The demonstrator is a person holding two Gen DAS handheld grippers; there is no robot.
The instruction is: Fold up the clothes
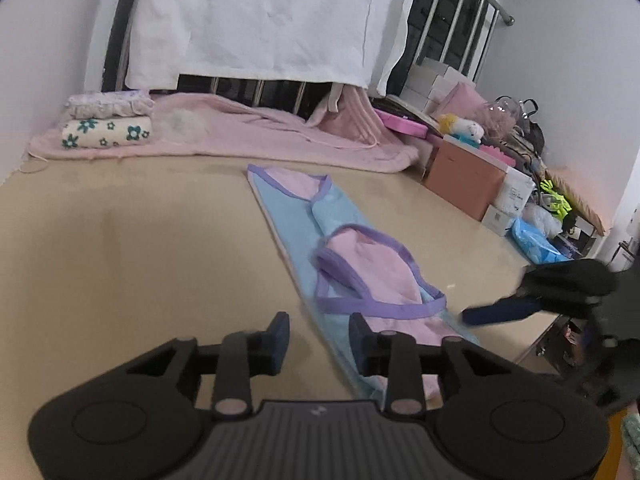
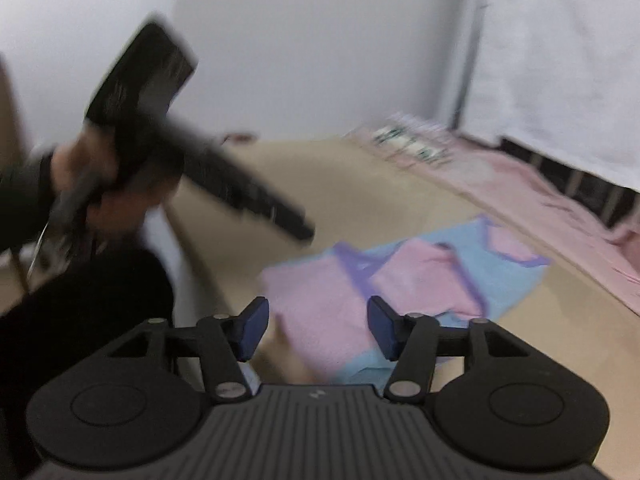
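A light blue and pink garment [image 1: 352, 264] with purple trim lies folded into a long narrow strip on the tan table [image 1: 140, 248]. My left gripper [image 1: 320, 340] hovers open at the strip's near end. Its right finger is over the cloth edge, and nothing is pinched. My right gripper [image 2: 319, 332] stands open above the pink part of the garment [image 2: 420, 280], with nothing held between its pads. In the left wrist view the right gripper [image 1: 480, 315] reaches in from the right beside the strip. In the right wrist view the left gripper [image 2: 292, 224] shows as a blurred dark shape in a hand.
A pink blanket [image 1: 256, 132] and a stack of folded cloths [image 1: 108, 124] lie along the table's far side under a hanging white sheet [image 1: 260, 16]. Boxes and clutter [image 1: 472, 168] crowd the right side. The table's right edge [image 1: 536, 344] is close to the garment.
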